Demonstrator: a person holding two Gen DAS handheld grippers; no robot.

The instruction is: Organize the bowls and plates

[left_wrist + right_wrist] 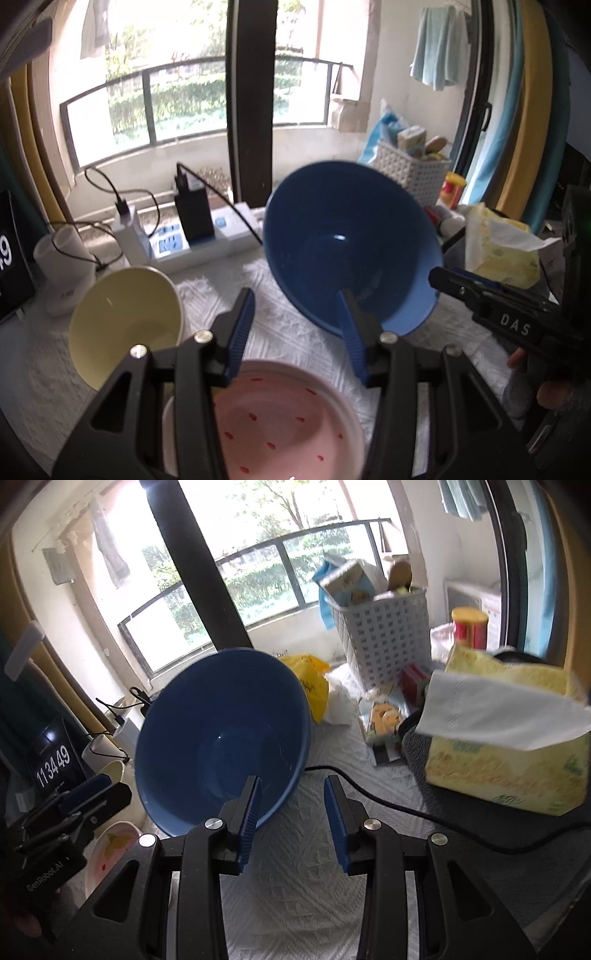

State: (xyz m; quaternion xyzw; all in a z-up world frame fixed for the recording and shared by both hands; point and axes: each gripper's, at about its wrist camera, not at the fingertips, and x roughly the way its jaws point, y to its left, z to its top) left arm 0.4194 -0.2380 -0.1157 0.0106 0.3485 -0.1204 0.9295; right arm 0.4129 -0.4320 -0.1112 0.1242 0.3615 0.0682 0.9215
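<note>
A blue bowl is tilted above the white cloth, its mouth turned toward both cameras. My left gripper is open, with cloth showing between its fingers. Its right finger overlaps the bowl's lower rim. My right gripper is open too. Its left finger lies over the bowl's lower rim and its right finger stands apart from the bowl. I cannot tell what supports the bowl. A cream bowl sits left of it. A pink plate with red specks lies under my left gripper.
A tissue box and a white basket stand on the right, with a yellow bag behind the bowl. A black cable crosses the cloth. A power strip, a white cup and a clock stand at the left.
</note>
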